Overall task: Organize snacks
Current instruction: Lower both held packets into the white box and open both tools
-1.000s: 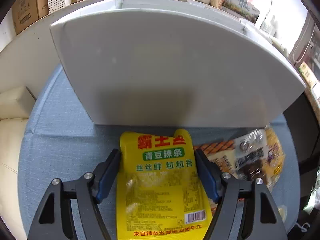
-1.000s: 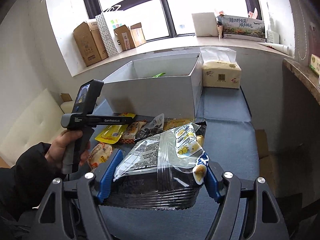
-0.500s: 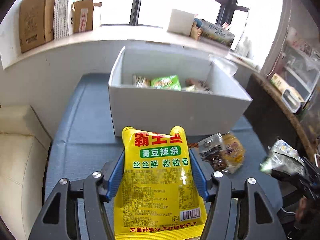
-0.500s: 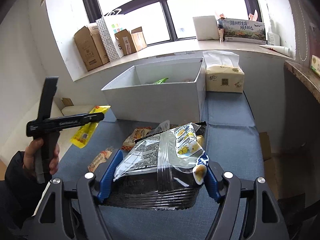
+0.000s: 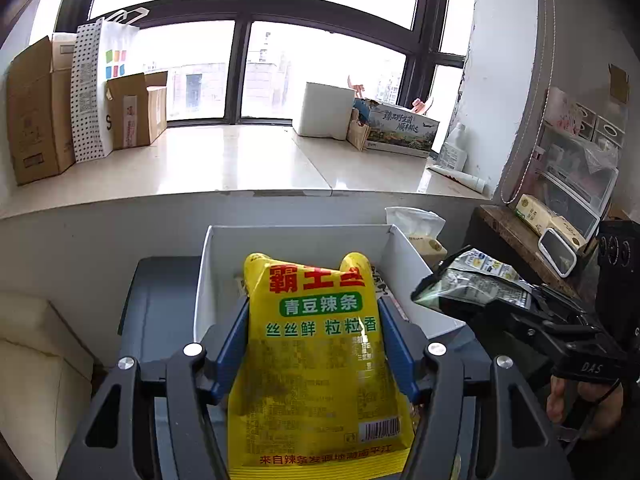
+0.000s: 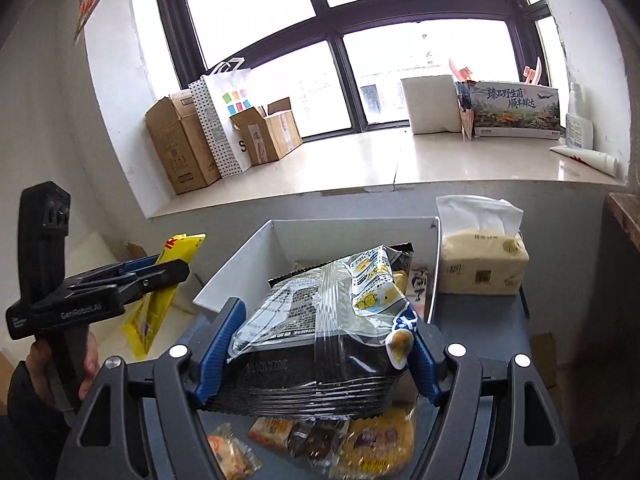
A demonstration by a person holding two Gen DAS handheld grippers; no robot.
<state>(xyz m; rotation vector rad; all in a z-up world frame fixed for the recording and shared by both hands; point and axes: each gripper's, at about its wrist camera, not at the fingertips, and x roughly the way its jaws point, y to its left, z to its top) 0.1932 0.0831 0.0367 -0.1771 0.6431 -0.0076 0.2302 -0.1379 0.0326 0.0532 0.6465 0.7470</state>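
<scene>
My left gripper (image 5: 314, 332) is shut on a yellow snack packet (image 5: 320, 360) with red and green print, held high in front of the open white box (image 5: 208, 280). It also shows in the right wrist view (image 6: 160, 280), left of the box (image 6: 240, 268). My right gripper (image 6: 316, 344) is shut on a black and clear snack bag (image 6: 320, 332), held above the table before the box. That bag shows in the left wrist view (image 5: 476, 284) at the right. A few snacks lie inside the box, mostly hidden.
Several small snack packets (image 6: 320, 440) lie on the blue-grey table (image 6: 480, 328) under my right gripper. A tissue pack (image 6: 480, 256) stands right of the box. A cream sofa (image 5: 36, 360) is at the left. Cardboard boxes (image 5: 36, 112) stand on the window sill.
Both grippers have risen and moved toward the box with their packets. The left lifted the yellow packet off the table and now looks over the box and the window sill.
</scene>
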